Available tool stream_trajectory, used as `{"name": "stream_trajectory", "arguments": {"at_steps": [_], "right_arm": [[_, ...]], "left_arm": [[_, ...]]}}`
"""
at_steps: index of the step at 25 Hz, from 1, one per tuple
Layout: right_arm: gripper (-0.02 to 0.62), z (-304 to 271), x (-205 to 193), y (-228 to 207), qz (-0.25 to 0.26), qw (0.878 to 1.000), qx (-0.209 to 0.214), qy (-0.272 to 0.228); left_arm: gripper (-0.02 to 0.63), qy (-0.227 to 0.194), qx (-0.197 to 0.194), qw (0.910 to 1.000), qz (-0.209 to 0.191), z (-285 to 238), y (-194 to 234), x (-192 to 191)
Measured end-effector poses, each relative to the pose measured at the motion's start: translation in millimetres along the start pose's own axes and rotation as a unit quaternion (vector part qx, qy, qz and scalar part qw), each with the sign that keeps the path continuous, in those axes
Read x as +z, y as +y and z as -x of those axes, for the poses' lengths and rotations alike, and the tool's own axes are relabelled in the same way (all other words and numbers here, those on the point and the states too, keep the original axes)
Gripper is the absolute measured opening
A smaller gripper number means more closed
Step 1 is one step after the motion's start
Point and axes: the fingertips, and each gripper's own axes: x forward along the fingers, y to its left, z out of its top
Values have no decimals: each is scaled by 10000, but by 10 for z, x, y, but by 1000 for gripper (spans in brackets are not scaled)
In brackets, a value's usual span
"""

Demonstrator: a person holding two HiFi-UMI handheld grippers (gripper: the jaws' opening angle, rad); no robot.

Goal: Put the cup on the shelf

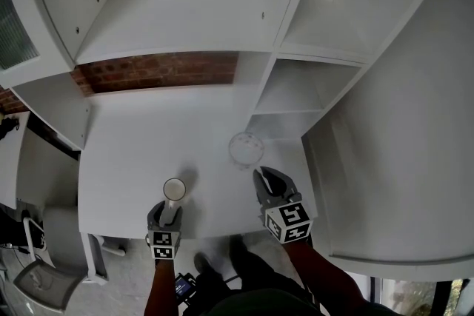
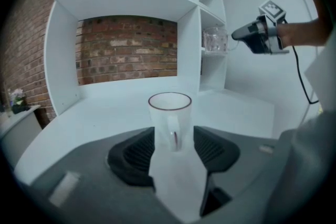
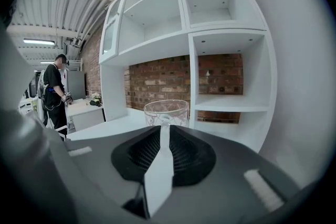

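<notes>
Head view showed the white shelf (image 1: 318, 33) across the upper frame, above the desk (image 1: 141, 137). At centre the right gripper (image 1: 259, 174) was clamped on the rim of a glass cup (image 1: 246, 149), which would best be kept upright and eased level into a right-hand compartment. At lower left the left gripper (image 1: 172, 207) stood with jaws apart round a white cup (image 1: 174, 189) on the desk.

white mug (image 2: 169, 113): foot merges with white counter (image 2: 105, 113) between left tongs (image 2: 173, 134) | glass cup (image 3: 166, 111): lower half hidden behind right tongs (image 3: 164, 128) | shelf unit (image 1: 289, 26): top cut off by head view's edge | far desk items (image 3: 95, 103): too small to tell
</notes>
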Motion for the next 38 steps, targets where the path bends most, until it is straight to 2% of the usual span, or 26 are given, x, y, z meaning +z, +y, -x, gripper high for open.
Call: {"name": "stream_trajectory", "arguments": {"at_steps": [5,10,18,29,38], "right_arm": [[57,64,125,-35,53,9999,-74,-95],[57,102,181,-90,89,9998,-154,-106],[57,145,290,-146,129,9995,-233,-172],[57,314,649,-331,99,9987,-412,-287],[57,441,988,-456,70,9980,-455,-444]], "left_arm": [[284,-97,45,9999,-54,-72,10,23],[454,-328,48,9995,-7,-187,34,118],[461,-519,146,9984,-145,-346,63,203],[457,-694,123,9971,-274,-524,64,283],[397,-817,287,9958,-312,-597,127,366]]}}
